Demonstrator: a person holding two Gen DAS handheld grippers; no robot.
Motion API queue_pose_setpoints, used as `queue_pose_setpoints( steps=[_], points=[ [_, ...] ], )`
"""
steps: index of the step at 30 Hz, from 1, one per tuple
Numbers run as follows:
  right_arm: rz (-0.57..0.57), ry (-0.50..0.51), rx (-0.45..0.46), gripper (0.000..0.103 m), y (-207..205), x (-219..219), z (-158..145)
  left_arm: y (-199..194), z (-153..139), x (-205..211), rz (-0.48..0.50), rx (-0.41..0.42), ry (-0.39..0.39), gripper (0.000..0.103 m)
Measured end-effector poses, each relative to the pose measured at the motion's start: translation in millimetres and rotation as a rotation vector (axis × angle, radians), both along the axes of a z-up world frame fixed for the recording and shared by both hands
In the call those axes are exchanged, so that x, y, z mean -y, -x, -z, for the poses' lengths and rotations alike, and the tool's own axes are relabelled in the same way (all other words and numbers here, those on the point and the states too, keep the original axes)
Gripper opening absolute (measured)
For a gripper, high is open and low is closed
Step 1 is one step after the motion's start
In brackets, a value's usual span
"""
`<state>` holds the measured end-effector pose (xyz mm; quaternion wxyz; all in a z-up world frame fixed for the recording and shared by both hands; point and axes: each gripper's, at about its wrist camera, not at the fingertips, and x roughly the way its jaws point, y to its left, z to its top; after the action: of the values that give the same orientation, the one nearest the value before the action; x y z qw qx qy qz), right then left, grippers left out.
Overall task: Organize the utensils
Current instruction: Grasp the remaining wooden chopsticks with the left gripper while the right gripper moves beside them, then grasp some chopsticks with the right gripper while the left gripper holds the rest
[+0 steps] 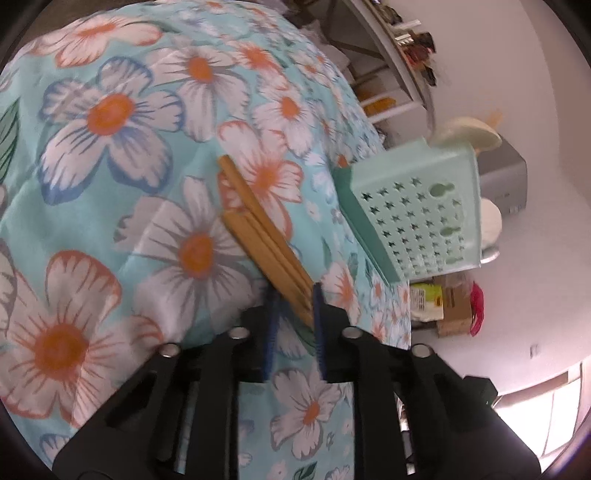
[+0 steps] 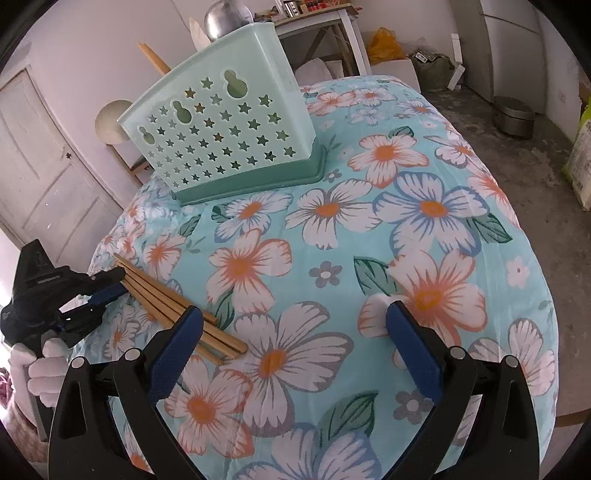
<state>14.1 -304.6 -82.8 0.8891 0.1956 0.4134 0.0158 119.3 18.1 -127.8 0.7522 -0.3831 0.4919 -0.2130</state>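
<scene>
Nearest the right wrist camera, the right gripper (image 2: 295, 332) hangs over the flowered cloth (image 2: 369, 229) that covers the desk, its blue-padded fingers (image 2: 177, 350) spread wide with nothing between them. Just beyond its left finger lies a bundle of wooden chopsticks (image 2: 177, 310) on the cloth, near the desk's left edge. At their far end the left gripper (image 2: 110, 286), held in a white-gloved hand (image 2: 44, 369), has its fingers drawn in around the sticks; in the left wrist view the chopsticks (image 1: 258, 229) run out from between the two blue pads (image 1: 317, 321), which stand close either side of them, though blur hides whether they press. Farther back, a mint-green utensil holder (image 2: 229, 125) with star-shaped holes stands upright on its darker green tray (image 2: 258, 184), well apart from the chopsticks, with a few handles rising from it. Behind the desk are a white door (image 2: 48, 166) and a side table (image 2: 317, 26).
</scene>
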Motion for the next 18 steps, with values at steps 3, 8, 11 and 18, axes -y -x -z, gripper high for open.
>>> queue_pose_setpoints(
  steps=[3,8,11,18],
  points=[
    [-0.001,-0.005,0.005,0.097,0,0,0,5,-3,-3,-0.008,0.008,0.009,0.014],
    [-0.004,-0.018,0.009,0.097,2,2,0,21,-15,-14,-0.011,0.029,-0.010,0.014],
    [-0.003,-0.037,0.019,0.097,3,4,1,30,-16,-19,-0.009,0.031,-0.036,0.015],
    [0.000,-0.032,0.031,0.097,4,4,1,26,-2,-30,-0.056,-0.035,0.011,0.024]
  ],
)
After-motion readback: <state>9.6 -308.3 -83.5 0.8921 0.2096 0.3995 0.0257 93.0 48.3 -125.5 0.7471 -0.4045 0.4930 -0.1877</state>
